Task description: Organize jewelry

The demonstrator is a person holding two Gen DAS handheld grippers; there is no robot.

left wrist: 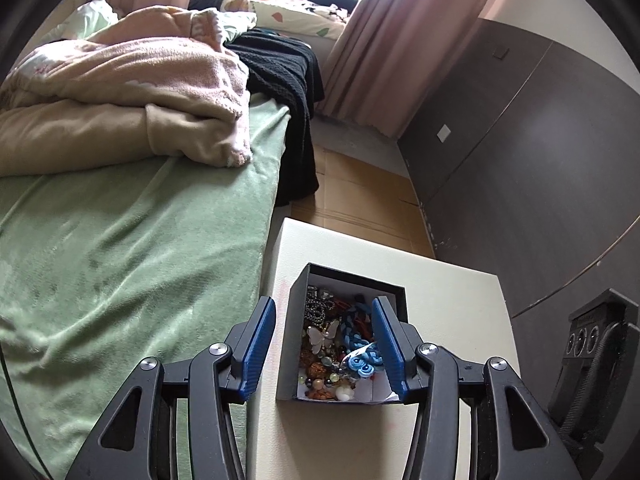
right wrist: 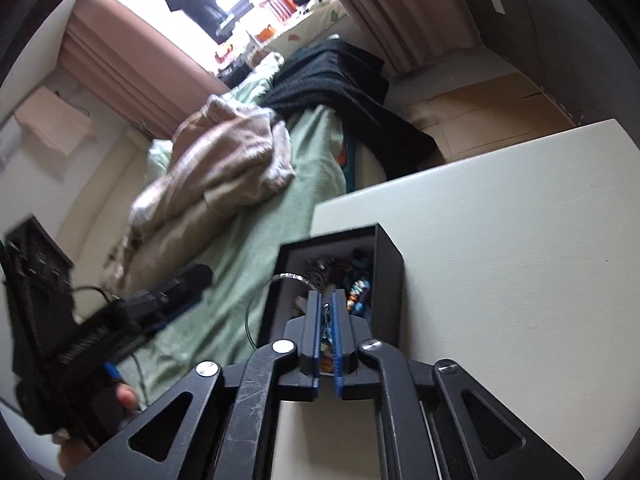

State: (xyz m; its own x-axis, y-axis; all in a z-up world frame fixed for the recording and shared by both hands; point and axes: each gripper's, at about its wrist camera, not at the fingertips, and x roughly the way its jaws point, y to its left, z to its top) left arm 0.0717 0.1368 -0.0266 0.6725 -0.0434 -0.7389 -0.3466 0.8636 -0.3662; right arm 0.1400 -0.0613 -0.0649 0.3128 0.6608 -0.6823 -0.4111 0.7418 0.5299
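Note:
A black box (left wrist: 296, 320) full of mixed jewelry (left wrist: 332, 336) stands on a cream table (left wrist: 448, 304). It holds beads, a white butterfly piece (left wrist: 320, 338) and a blue braided piece (left wrist: 352, 328). My left gripper (left wrist: 324, 308) is open, its blue fingers on either side of the box from above. In the right wrist view my right gripper (right wrist: 327, 300) is shut over the box (right wrist: 388, 272) on a thin metal piece. A silver hoop (right wrist: 288, 278) sticks out just left of its fingertips.
A bed with a green cover (left wrist: 140, 240) lies left of the table (right wrist: 500, 260), with a beige blanket (left wrist: 120, 100) and a black knit cloth (left wrist: 288, 76) on it. Dark cabinets (left wrist: 520, 140) stand on the right. The left gripper's body (right wrist: 60, 320) shows in the right wrist view.

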